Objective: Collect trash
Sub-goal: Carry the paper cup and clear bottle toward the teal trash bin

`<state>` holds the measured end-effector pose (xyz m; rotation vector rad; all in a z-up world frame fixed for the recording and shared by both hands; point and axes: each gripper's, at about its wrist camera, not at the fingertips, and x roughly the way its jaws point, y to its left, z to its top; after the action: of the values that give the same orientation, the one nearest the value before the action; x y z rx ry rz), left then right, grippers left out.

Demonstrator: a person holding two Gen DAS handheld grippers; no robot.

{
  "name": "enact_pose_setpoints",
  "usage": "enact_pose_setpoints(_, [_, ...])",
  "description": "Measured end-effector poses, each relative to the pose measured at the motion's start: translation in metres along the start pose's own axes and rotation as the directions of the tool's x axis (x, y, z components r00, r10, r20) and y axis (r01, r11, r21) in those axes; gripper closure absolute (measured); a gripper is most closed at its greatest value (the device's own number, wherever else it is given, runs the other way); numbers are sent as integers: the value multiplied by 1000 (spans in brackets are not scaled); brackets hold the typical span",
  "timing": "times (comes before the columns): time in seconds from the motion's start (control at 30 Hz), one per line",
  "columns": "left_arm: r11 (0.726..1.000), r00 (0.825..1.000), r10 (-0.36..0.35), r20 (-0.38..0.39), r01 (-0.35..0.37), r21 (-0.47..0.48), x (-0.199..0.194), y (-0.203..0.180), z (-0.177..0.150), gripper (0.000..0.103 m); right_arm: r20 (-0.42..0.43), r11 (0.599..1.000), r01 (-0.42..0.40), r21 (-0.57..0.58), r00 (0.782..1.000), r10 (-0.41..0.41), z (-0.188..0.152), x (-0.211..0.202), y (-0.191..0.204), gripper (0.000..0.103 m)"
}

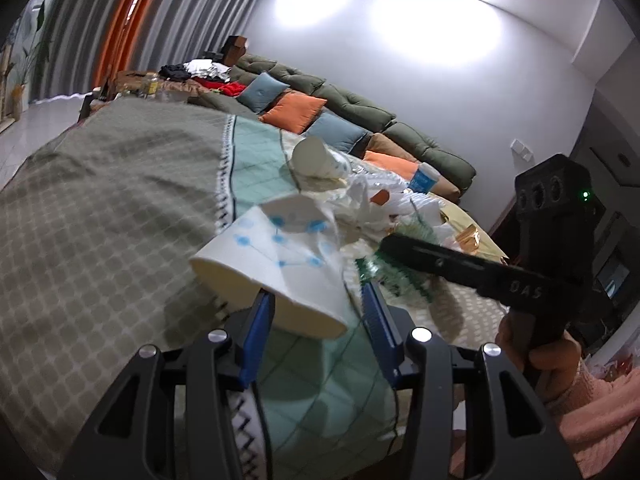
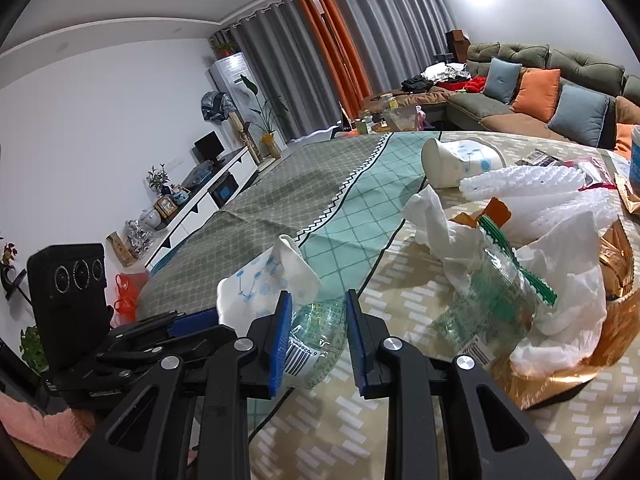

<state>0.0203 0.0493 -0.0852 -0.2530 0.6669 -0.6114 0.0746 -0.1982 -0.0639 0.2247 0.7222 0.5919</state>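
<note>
A crushed white paper cup [image 1: 276,268] with blue dots lies on its side on the tablecloth. My left gripper [image 1: 317,292] stands open around its rim, with a gap at the right pad. From the right wrist view, this cup [image 2: 260,280] sits just past the left gripper [image 2: 200,318]. My right gripper [image 2: 319,296] is shut on a flattened clear plastic bottle [image 2: 316,336] with a barcode label. It is held low over the table beside the cup. The left wrist view shows the right gripper [image 1: 390,246] from the side, over the trash pile.
A second paper cup [image 2: 460,164], white foam netting [image 2: 540,184], a crumpled white bag [image 2: 432,216], a clear zip bag [image 2: 492,292] and a gold wrapper [image 2: 600,340] lie heaped on the table [image 1: 100,200]. A hand [image 1: 536,356] in a pink sleeve holds the right gripper. A sofa stands behind.
</note>
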Motion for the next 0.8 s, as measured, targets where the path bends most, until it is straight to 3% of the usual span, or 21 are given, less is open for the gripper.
enact_pose_setpoints(0.07, [1000, 1000, -15, -6, 15, -2, 6, 0, 7, 61, 2, 1000, 2, -1, 1000, -2, 2, 2, 0, 76])
enact_pose_setpoints(0.1, [1000, 1000, -20, -8, 20, -6, 9, 1, 10, 75, 5, 1000, 2, -4, 1000, -2, 4, 2, 0, 76])
enact_pose_setpoints(0.17, [1000, 999, -23, -23, 22, -14, 17, 4, 14, 90, 5, 1000, 2, -12, 1000, -2, 8, 4, 2, 76])
enact_pose_setpoints(0.23, [1000, 1000, -5, -10, 5, -13, 16, 6, 18, 95, 7, 1000, -3, -17, 1000, 3, 12, 6, 4, 76])
enact_pose_setpoints(0.47, [993, 990, 119, 73, -119, -2, -26, 27, 40, 96, 13, 992, -92, -84, 996, 94, 36, 26, 35, 76])
enact_pose_setpoints(0.57, [981, 975, 192, 116, -193, 1, -54, 40, 48, 96, 6, 979, -155, -133, 988, 157, 49, 44, 61, 76])
enact_pose_setpoints(0.73, [948, 933, 316, 171, -316, -30, -100, 71, 61, 96, -27, 945, -258, -200, 966, 258, 70, 84, 106, 76])
enact_pose_setpoints(0.8, [948, 934, 319, 164, -312, -67, -110, 84, 61, 96, -32, 941, -270, -203, 963, 269, 74, 94, 113, 76])
